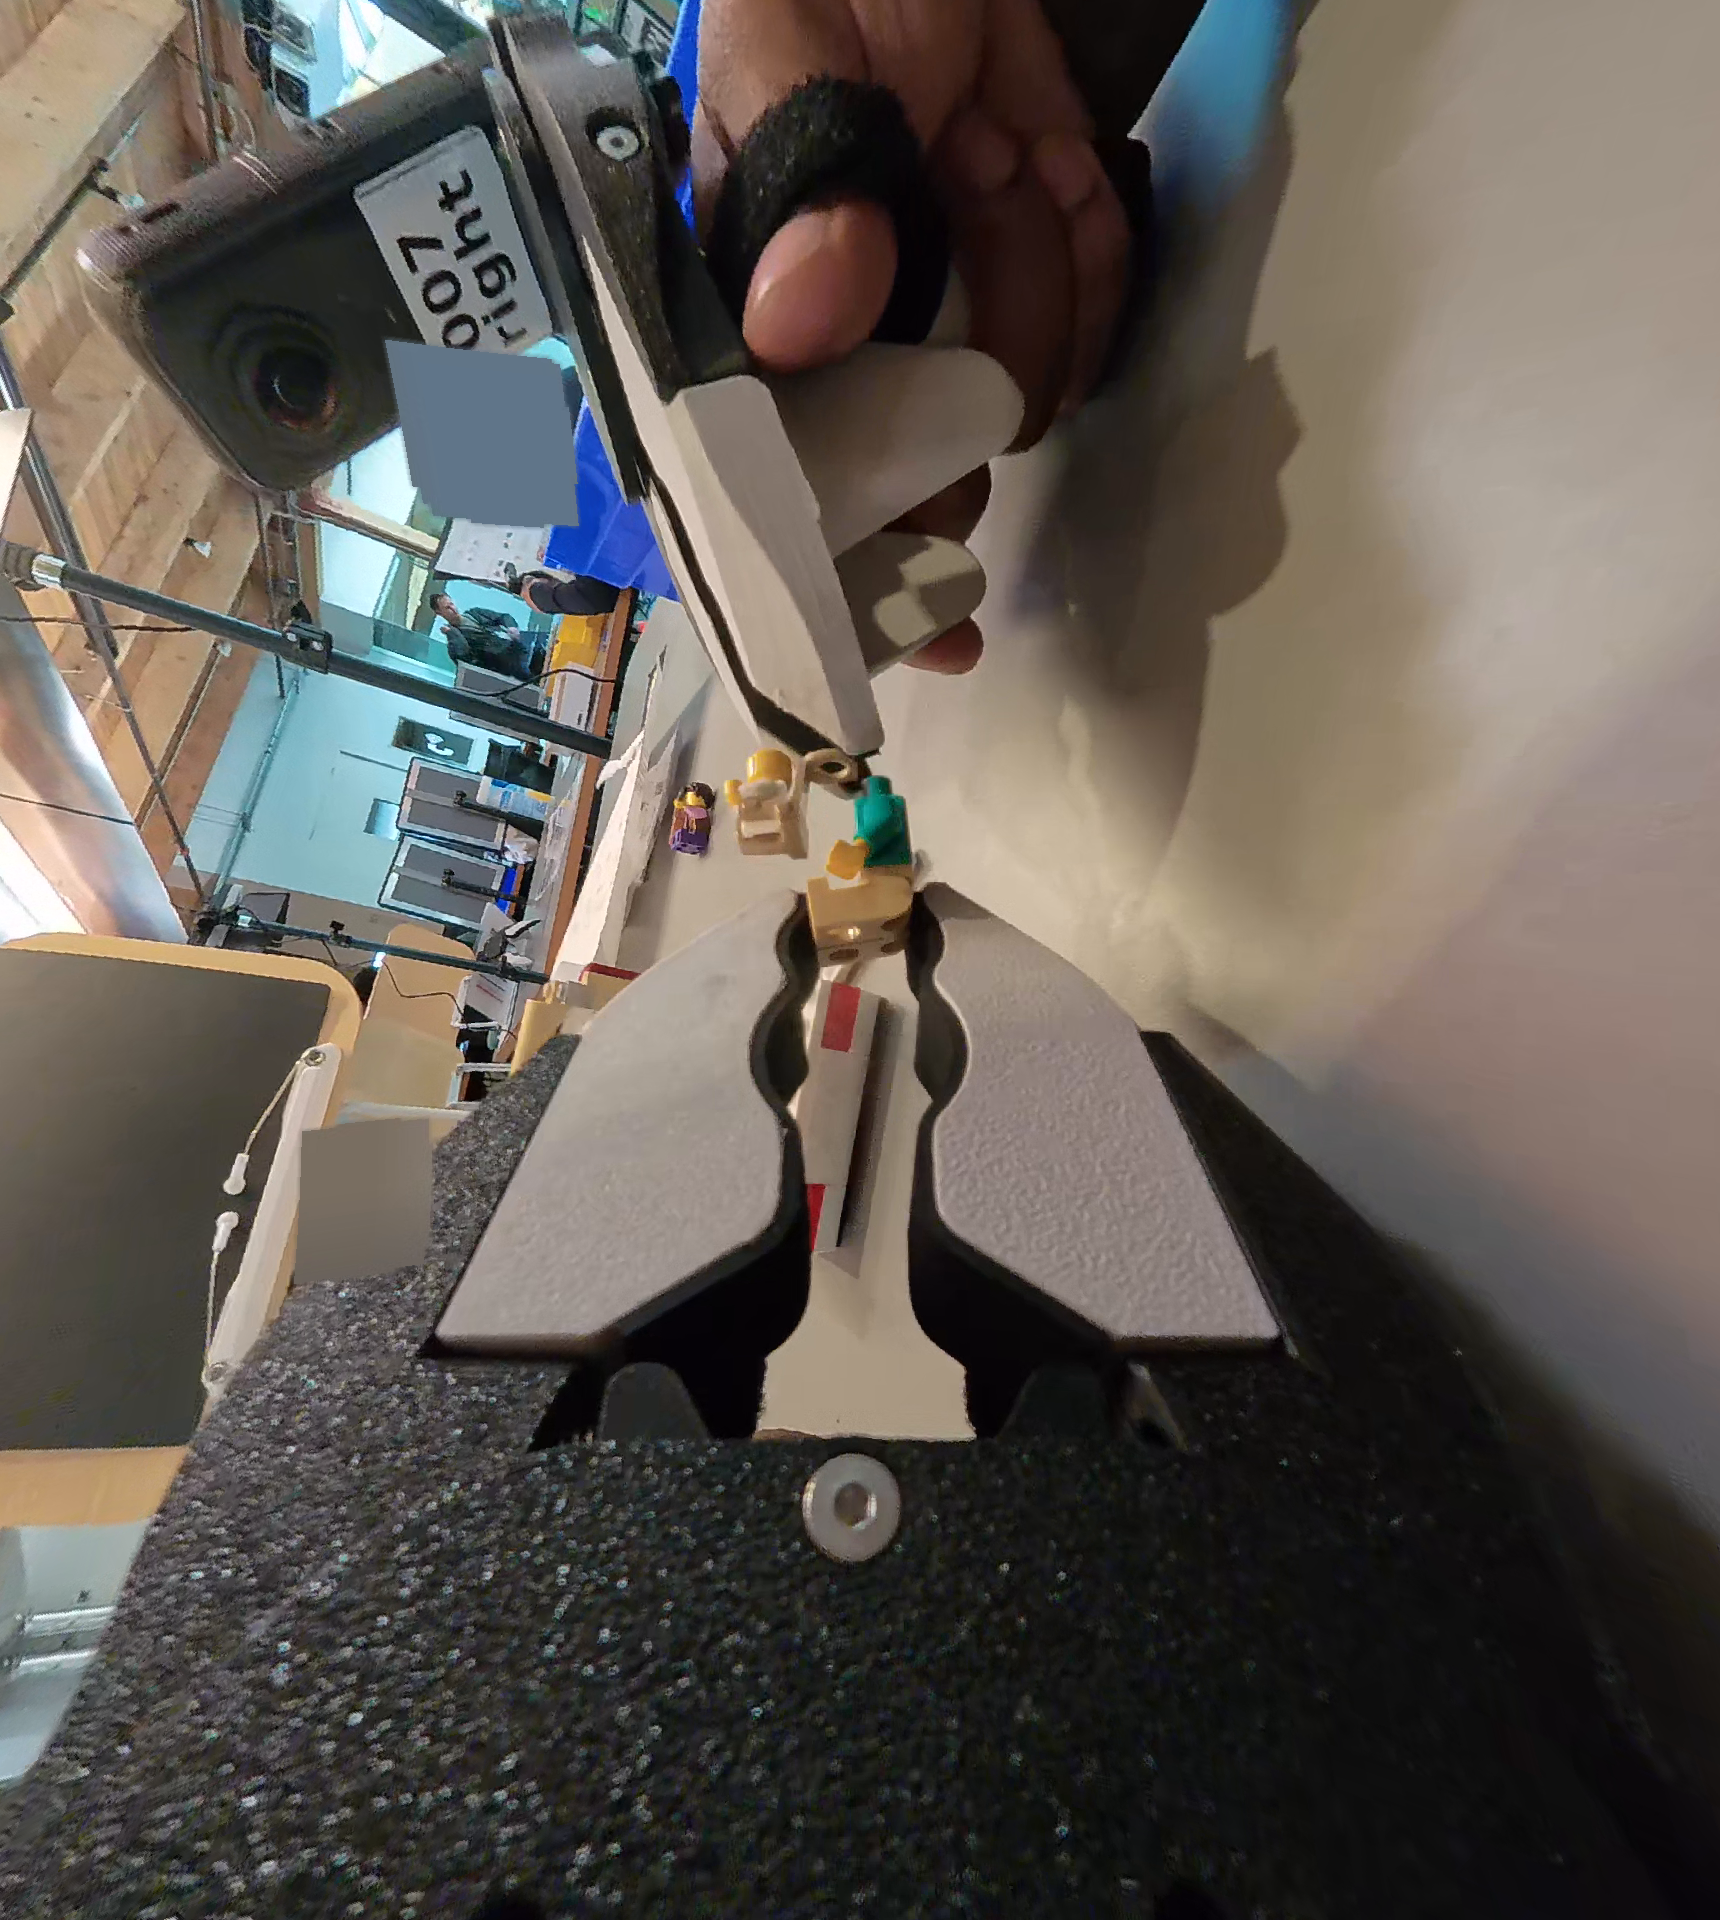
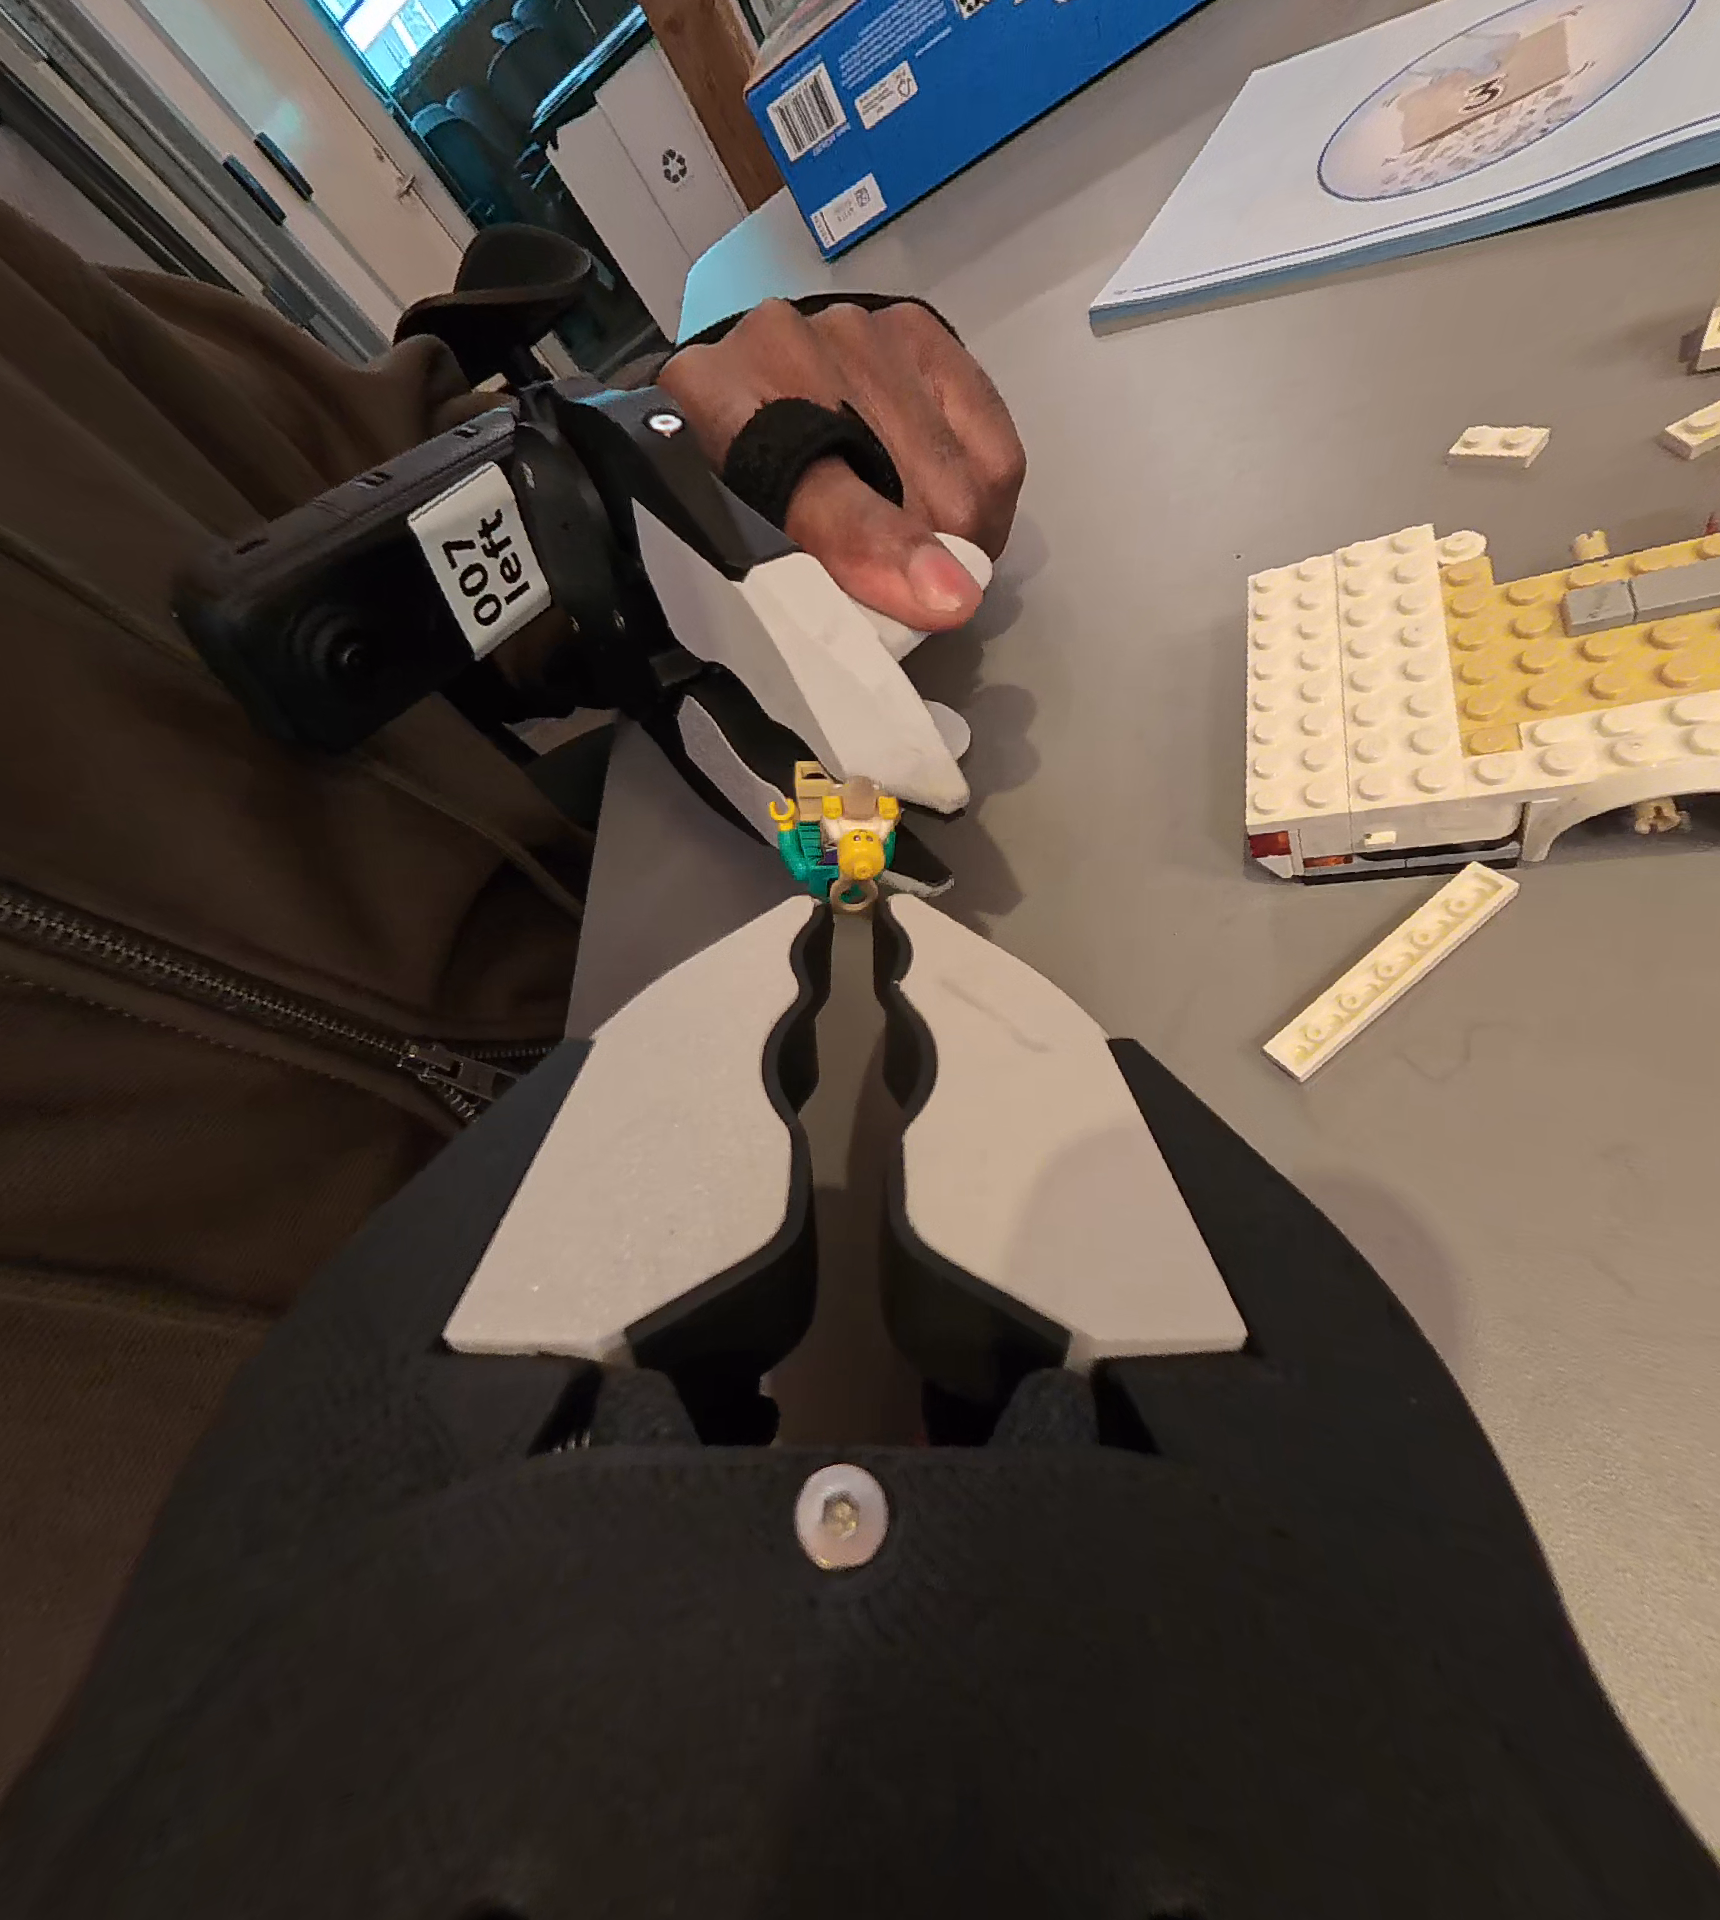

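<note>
Minifigure (image 1: 871,831), teal torso: tan legs clamped in left hand-held gripper (image 1: 858,914); right hand-held gripper (image 2: 851,906) pinches tan ring (image 2: 853,896) by its head, above table (image 2: 1355,1247).

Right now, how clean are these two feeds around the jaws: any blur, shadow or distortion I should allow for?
Left wrist view: rolled sideways, wide-angle bending at the edges, table smeared with soft shadows, tan legs of the figure fairly sharp. Right wrist view: upright, even light, figure small but clear, brick build sharp, gripper shadow on the table beside it.
</note>
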Demonstrator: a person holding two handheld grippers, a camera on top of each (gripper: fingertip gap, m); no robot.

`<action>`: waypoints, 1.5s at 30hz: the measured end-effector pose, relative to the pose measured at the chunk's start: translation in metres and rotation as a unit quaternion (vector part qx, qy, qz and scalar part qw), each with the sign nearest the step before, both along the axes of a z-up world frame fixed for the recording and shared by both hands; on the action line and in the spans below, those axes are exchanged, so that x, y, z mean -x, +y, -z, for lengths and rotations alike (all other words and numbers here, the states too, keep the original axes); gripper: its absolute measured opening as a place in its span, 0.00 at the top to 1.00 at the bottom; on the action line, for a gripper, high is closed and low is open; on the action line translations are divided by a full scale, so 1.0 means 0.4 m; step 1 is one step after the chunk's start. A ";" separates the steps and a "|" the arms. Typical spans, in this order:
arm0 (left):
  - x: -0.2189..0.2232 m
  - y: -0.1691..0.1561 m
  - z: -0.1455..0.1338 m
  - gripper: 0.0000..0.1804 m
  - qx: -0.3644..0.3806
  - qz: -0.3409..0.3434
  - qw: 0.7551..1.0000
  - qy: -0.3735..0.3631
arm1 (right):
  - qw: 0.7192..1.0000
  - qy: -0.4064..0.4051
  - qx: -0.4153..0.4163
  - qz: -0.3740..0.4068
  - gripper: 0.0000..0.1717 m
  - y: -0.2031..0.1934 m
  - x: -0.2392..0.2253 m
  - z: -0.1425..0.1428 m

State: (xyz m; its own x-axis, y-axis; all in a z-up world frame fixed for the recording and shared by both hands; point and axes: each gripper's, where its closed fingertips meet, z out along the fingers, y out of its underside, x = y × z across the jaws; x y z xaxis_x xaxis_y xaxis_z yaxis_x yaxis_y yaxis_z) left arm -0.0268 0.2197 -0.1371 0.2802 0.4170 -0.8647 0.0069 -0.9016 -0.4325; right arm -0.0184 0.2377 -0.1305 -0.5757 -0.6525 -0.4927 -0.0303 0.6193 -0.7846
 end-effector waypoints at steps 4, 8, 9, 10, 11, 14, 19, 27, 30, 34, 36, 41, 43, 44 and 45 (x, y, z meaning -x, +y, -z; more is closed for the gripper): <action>0.002 -0.009 0.037 0.91 0.013 -0.009 0.999 -0.036 | 1.000 0.012 0.000 0.010 0.96 -0.001 0.016 0.005; 0.004 -0.015 0.038 0.91 0.000 -0.008 0.999 -0.044 | 1.000 0.022 0.000 0.016 0.96 -0.004 0.021 0.010; 0.003 -0.017 0.035 0.90 -0.004 -0.009 0.999 -0.042 | 1.000 0.024 0.001 0.016 0.96 -0.005 0.021 0.011; 0.003 -0.018 0.030 0.88 -0.015 -0.007 0.999 -0.039 | 0.999 0.027 0.004 0.017 0.96 -0.006 0.021 0.011; 0.002 -0.019 0.027 0.86 -0.032 -0.005 0.999 -0.043 | 0.999 0.030 0.007 0.018 0.96 -0.007 0.022 0.011; 0.001 -0.035 0.007 0.82 -0.081 -0.011 0.996 -0.044 | 0.999 0.040 0.021 0.024 0.96 -0.011 0.026 0.008; -0.003 -0.059 -0.052 0.82 -0.212 -0.015 0.976 -0.038 | 0.996 0.057 0.057 0.033 0.96 -0.018 0.027 -0.003; -0.001 -0.037 -0.081 0.83 -0.364 0.020 0.926 -0.097 | 0.989 0.076 0.116 0.049 0.96 -0.036 0.013 -0.028; -0.005 -0.028 -0.089 0.83 -0.398 0.035 0.910 -0.113 | 0.988 0.070 0.130 0.053 0.96 -0.041 0.009 -0.038; -0.009 -0.021 -0.101 0.84 -0.446 0.052 0.883 -0.134 | 0.986 0.065 0.145 0.054 0.96 -0.044 0.003 -0.049; -0.010 -0.018 -0.105 0.84 -0.464 0.060 0.872 -0.142 | 0.986 0.062 0.148 0.052 0.96 -0.044 0.000 -0.051; -0.015 -0.008 -0.105 0.85 -0.473 0.073 0.864 -0.156 | 0.985 0.057 0.152 0.054 0.96 -0.045 0.000 -0.056; -0.019 0.001 -0.104 0.85 -0.475 0.081 0.860 -0.165 | 0.985 0.056 0.154 0.057 0.96 -0.046 0.002 -0.058; -0.020 0.003 -0.104 0.85 -0.476 0.083 0.859 -0.167 | 0.985 0.055 0.154 0.057 0.96 -0.046 0.002 -0.059; -0.020 0.003 -0.104 0.85 -0.476 0.084 0.859 -0.168 | 0.985 0.055 0.154 0.058 0.96 -0.046 0.003 -0.060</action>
State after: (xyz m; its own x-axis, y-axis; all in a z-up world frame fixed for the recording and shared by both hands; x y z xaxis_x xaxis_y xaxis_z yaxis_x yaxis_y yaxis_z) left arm -0.0186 0.2210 -0.0955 0.5719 0.8202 -0.0120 0.1800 -0.1398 -0.9737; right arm -0.0196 0.2192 -0.1067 -0.6937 -0.6884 -0.2122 -0.0681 0.3559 -0.9320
